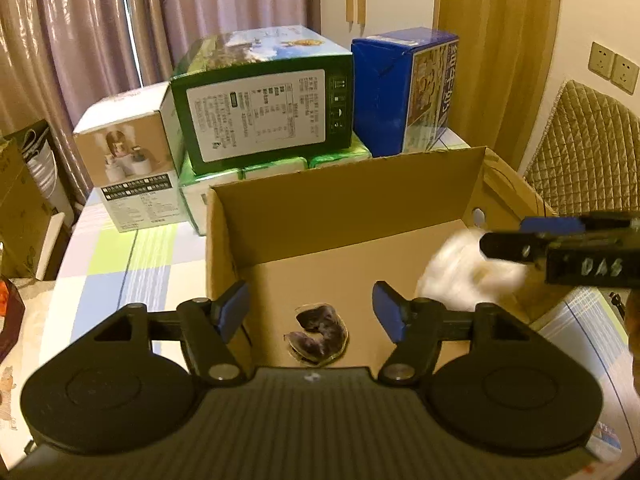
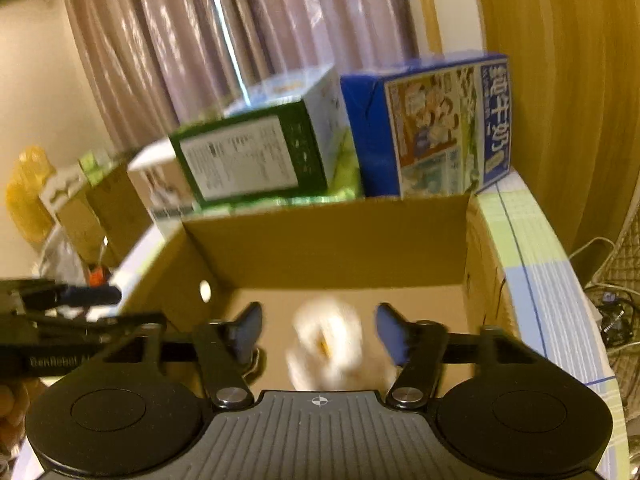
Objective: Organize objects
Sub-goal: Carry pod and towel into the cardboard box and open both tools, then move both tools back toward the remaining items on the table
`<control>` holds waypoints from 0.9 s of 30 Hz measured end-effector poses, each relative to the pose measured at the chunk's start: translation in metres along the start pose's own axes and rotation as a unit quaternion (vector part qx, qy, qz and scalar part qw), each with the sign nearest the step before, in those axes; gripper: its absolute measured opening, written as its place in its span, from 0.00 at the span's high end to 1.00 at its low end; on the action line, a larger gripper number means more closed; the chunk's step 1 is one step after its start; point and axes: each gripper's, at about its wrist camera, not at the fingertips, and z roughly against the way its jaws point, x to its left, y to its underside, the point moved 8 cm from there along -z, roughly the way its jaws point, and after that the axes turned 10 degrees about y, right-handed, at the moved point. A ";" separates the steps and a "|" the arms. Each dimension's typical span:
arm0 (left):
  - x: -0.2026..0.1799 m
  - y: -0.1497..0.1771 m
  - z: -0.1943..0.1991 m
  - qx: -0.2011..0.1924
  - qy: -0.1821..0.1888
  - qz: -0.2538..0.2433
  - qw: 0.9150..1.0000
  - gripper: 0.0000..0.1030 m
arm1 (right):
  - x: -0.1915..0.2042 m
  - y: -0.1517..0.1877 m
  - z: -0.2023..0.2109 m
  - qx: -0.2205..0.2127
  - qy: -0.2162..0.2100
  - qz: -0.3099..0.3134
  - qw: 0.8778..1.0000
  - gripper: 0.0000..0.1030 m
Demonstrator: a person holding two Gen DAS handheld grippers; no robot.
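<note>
Cardboard box (image 1: pixel 344 204): dark packet (image 1: pixel 318 332) on floor; white fluffy item (image 2: pixel 326 346) blurred, unheld. Left gripper (image 1: pixel 312 306), right gripper (image 2: pixel 318 330): jaws spread wide, empty. Advice: clear rim before withdrawing.

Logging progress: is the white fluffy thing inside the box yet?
Yes: the white fluffy thing lies blurred inside the cardboard box, between open right gripper fingers.

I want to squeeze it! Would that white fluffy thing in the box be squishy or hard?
Probably squishy: the white fluffy thing looks soft and fuzzy-edged, though it's blurred. Likely light too. It shouldn't roll far, being inside the cardboard box.
</note>
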 end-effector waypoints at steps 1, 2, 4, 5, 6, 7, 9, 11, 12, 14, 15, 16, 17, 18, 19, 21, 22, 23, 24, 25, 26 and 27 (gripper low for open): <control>-0.001 0.001 0.004 -0.002 -0.001 -0.002 1.000 0.35 | -0.001 -0.002 0.005 -0.005 0.003 0.000 1.000 0.39; -0.001 0.002 0.009 -0.004 -0.001 -0.002 1.000 0.35 | -0.002 -0.002 0.010 -0.008 0.005 0.000 1.000 0.39; -0.002 0.004 0.018 -0.008 -0.001 0.002 1.000 0.34 | -0.004 -0.003 0.022 -0.013 0.009 0.001 1.000 0.38; -0.002 0.006 0.025 -0.012 0.000 0.006 1.000 0.34 | -0.004 -0.004 0.028 -0.015 0.011 0.001 1.000 0.37; -0.002 0.009 0.032 -0.017 0.000 0.010 1.000 0.31 | -0.005 -0.003 0.037 -0.018 0.014 0.002 1.000 0.34; -0.003 0.012 0.038 -0.020 -0.001 0.015 1.000 0.28 | -0.005 -0.002 0.045 -0.021 0.016 0.003 1.000 0.32; -0.006 0.021 0.052 -0.023 -0.003 0.016 1.000 0.27 | -0.007 0.002 0.063 -0.025 0.022 0.003 0.999 0.27; -0.010 0.031 0.065 -0.023 -0.006 0.013 1.000 0.26 | -0.008 0.008 0.085 -0.030 0.026 0.003 0.999 0.22; -0.013 0.036 0.073 -0.022 -0.007 0.011 1.000 0.24 | -0.008 0.012 0.097 -0.032 0.026 0.004 0.999 0.20; -0.019 0.046 0.087 -0.023 -0.007 0.005 1.000 0.21 | -0.008 0.022 0.118 -0.035 0.030 0.005 0.999 0.17; -0.023 0.051 0.096 -0.026 -0.010 0.002 1.000 0.19 | -0.009 0.027 0.130 -0.037 0.033 0.003 0.999 0.15; -0.026 0.055 0.103 -0.027 -0.010 -0.001 1.000 0.18 | -0.010 0.034 0.142 -0.039 0.037 0.000 0.999 0.14; -0.030 0.059 0.111 -0.028 -0.010 -0.004 1.000 0.18 | -0.011 0.041 0.151 -0.039 0.040 -0.002 0.998 0.13; -0.033 0.063 0.119 -0.029 -0.011 -0.006 0.999 0.15 | -0.011 0.049 0.163 -0.038 0.044 -0.004 0.998 0.12; -0.038 0.068 0.127 -0.031 -0.011 -0.006 0.999 0.12 | -0.012 0.056 0.172 -0.036 0.046 -0.005 0.998 0.11; -0.047 0.077 0.142 -0.034 -0.005 -0.009 0.999 0.09 | -0.013 0.071 0.192 -0.031 0.050 -0.007 0.998 0.08; -0.051 0.082 0.149 -0.034 -0.004 -0.010 0.999 0.08 | -0.013 0.078 0.201 -0.030 0.052 -0.007 0.998 0.08; -0.055 0.085 0.155 -0.035 -0.003 -0.010 0.999 0.07 | -0.014 0.084 0.210 -0.030 0.055 -0.006 0.998 0.07; -0.060 0.090 0.162 -0.035 -0.002 -0.012 0.999 0.07 | -0.014 0.092 0.219 -0.029 0.060 -0.006 0.998 0.07; -0.064 0.094 0.168 -0.035 -0.001 -0.014 0.999 0.05 | -0.015 0.097 0.225 -0.028 0.063 -0.008 0.998 0.06; -0.068 0.099 0.174 -0.035 0.001 -0.014 0.999 0.04 | -0.017 0.104 0.233 -0.027 0.067 -0.010 0.997 0.06; -0.072 0.103 0.178 -0.034 0.003 -0.014 0.999 0.03 | -0.019 0.110 0.240 -0.027 0.070 -0.013 0.997 0.05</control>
